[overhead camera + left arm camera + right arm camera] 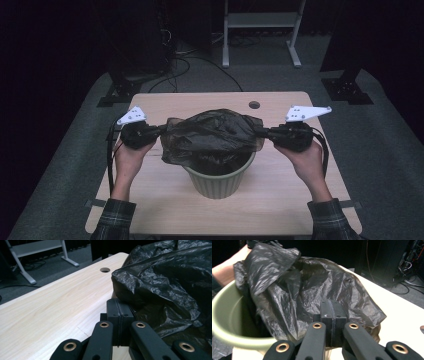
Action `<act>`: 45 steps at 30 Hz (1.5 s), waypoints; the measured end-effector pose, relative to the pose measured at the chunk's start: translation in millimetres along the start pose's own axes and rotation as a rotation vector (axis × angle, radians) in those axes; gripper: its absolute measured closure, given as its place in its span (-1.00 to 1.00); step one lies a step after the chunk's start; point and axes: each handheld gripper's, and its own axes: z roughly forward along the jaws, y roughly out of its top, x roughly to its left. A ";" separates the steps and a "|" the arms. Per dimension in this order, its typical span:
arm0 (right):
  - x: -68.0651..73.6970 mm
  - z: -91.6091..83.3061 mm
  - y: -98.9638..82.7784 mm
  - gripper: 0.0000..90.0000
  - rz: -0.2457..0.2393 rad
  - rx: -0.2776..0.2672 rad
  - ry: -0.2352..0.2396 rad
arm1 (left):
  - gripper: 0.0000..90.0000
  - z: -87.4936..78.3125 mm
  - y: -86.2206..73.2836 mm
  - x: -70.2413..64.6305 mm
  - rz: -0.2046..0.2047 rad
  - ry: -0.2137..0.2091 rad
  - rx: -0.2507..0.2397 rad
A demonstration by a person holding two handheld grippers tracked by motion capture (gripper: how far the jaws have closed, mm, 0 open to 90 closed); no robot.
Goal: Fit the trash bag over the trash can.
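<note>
Both grippers, left (161, 131) and right (261, 133), are clamped on opposite edges of the black bag (212, 136), stretched above the green bin (218, 179) on the table (280, 195), where a harder outward pull could tear the thin film or slip it free.

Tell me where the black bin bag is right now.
In the high view the black bin bag hangs stretched above the green bin at mid-table, pinched by the left gripper and the right gripper.

The stretched black bag (212, 135) covers the green bin's (220, 182) mouth; bare table (280, 205) lies around them.
</note>
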 end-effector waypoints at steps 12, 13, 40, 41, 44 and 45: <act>33.0 -16.8 -41.9 1.00 -0.019 0.056 0.030 | 1.00 -12.0 -23.6 -6.4 -0.015 0.004 0.030; 34.4 -15.9 -45.3 1.00 -0.021 0.064 0.030 | 1.00 -11.6 -24.8 -6.9 -0.015 0.002 0.032; 41.3 16.4 -3.9 0.27 -0.043 -0.060 0.002 | 1.00 -5.7 -15.6 -17.4 0.006 -0.047 0.001; 41.5 17.2 -4.1 0.57 -0.053 -0.062 0.002 | 1.00 -6.0 -15.4 -17.5 0.003 -0.055 0.002; 42.8 14.3 -5.6 0.97 -0.065 -0.069 0.013 | 1.00 -7.4 -15.5 -17.8 -0.023 -0.090 -0.010; 43.9 11.5 -6.8 0.98 -0.069 -0.075 0.017 | 1.00 -8.5 -15.3 -18.2 -0.025 -0.092 -0.009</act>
